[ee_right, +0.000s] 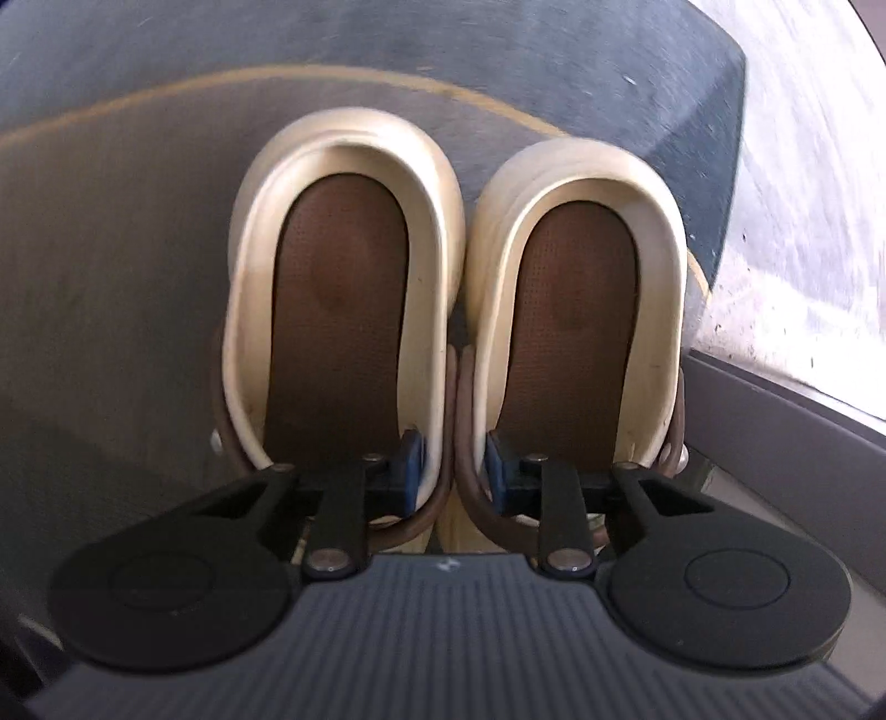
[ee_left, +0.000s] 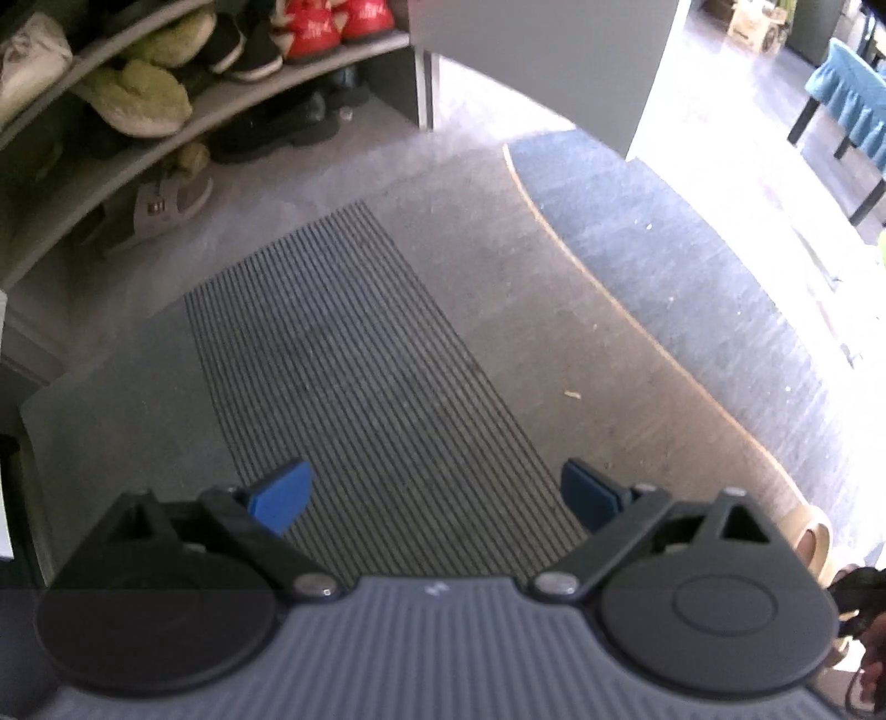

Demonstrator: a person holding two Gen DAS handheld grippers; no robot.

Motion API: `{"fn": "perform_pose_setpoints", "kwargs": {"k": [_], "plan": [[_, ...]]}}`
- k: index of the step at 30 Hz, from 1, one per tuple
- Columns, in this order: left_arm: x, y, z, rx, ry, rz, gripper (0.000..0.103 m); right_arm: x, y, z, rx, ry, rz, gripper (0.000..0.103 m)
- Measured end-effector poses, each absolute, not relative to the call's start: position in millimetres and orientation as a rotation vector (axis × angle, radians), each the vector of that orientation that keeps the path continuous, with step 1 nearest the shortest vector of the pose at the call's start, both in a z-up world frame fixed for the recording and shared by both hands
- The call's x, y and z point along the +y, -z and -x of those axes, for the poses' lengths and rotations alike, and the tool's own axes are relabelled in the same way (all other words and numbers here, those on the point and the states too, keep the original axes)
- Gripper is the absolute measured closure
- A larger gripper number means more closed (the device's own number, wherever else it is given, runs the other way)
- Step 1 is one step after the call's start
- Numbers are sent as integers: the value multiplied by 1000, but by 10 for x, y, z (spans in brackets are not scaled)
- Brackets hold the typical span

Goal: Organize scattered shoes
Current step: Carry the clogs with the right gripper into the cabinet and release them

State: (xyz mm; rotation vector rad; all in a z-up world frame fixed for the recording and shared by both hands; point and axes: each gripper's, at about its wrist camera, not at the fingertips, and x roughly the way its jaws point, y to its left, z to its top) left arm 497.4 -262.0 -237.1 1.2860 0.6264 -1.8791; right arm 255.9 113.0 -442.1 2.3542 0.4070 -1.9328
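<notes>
1. Right gripper point(ee_right: 451, 471) is pinching a pair of cream clogs point(ee_right: 343, 288) together, one blue pad inside each shoe, squeezing the two inner walls at the heel end.
2. The clogs sit side by side, touching, toes pointing away, over a grey mat point(ee_right: 111, 249).
3. Left gripper point(ee_left: 437, 493) is spread wide, holding nothing, above the ribbed mat point(ee_left: 343, 354).
4. Shoe rack point(ee_left: 232, 105), upper left in the left view, is packed with green slippers point(ee_left: 138, 99) and red shoes point(ee_left: 321, 27).

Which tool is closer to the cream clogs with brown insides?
Right. The right tool pinches the inner walls of the cream rubber clogs together. The left tool is open over the ribbed grey doormat, away from them.
</notes>
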Motion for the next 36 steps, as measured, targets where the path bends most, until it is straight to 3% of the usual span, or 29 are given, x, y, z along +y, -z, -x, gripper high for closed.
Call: {"fn": "perform_pose_setpoints", "kwargs": {"k": [14,21,29,36], "plan": [[-3043,1824,-5368,661,1828,-1195,5,-461,3522,-3030,562,1832,-1956,77],[-3543,1713,-5888,542,1811,-1203,5,-1564,3052,-3472,500,1763,-1762,77],[-4177,1840,-6523,404,1713,-1183,7,-2987,2510,-4210,527,1605,-1438,78],[-4475,2257,-6930,257,1607,-1132,7,-4390,2240,-5027,544,1445,-1211,78]]}}
